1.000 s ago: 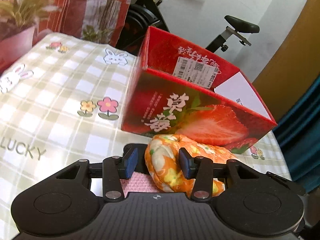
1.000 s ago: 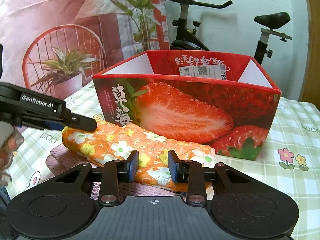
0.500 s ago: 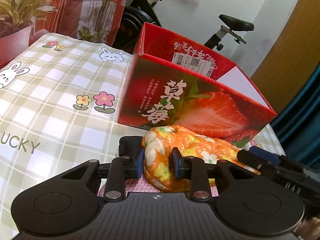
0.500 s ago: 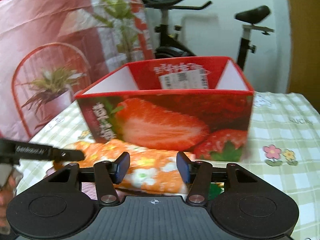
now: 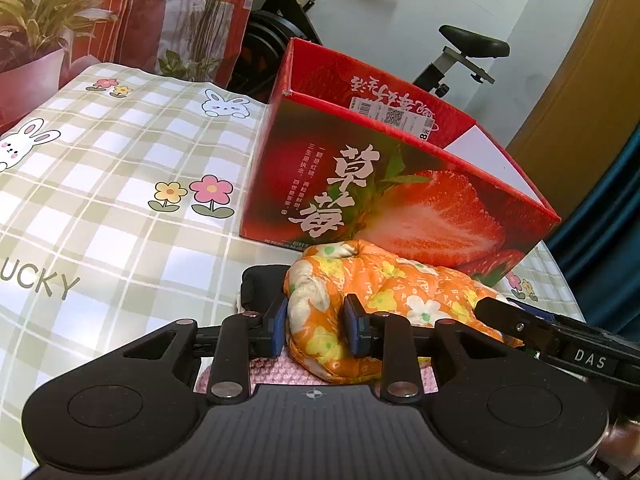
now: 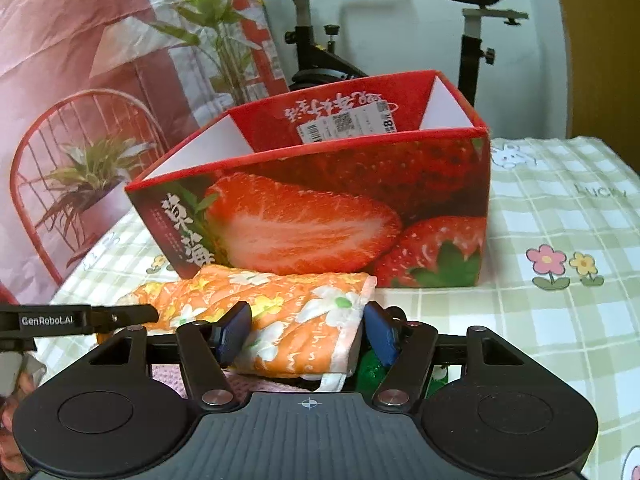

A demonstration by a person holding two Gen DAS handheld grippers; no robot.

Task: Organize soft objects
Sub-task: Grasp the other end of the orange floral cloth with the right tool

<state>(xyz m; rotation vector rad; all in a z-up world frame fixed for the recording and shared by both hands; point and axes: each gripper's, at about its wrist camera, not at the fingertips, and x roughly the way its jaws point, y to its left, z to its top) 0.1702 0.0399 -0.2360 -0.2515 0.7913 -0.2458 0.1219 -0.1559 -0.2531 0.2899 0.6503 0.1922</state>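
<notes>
So far the box [image 5: 400, 200] looks empty, nothing visibly packed. Just before it lies the orange cloth [image 5: 384, 284] on a pink one [image 5: 276, 372]. Left gripper [image 5: 316, 330] pinches the orange cloth's end; right gripper [image 6: 306, 336] is opening around the other end, pads off.

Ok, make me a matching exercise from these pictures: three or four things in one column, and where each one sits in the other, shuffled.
Things:
1. orange floral cloth
2. strawberry box
3. pink knitted cloth
4. exercise bike

Places:
A. under the floral cloth
B. behind the table, past the box
C. on the table, in front of the box
D. on the checked tablecloth, open at the top

Pairs: 1-C, 2-D, 3-A, 4-B
</notes>
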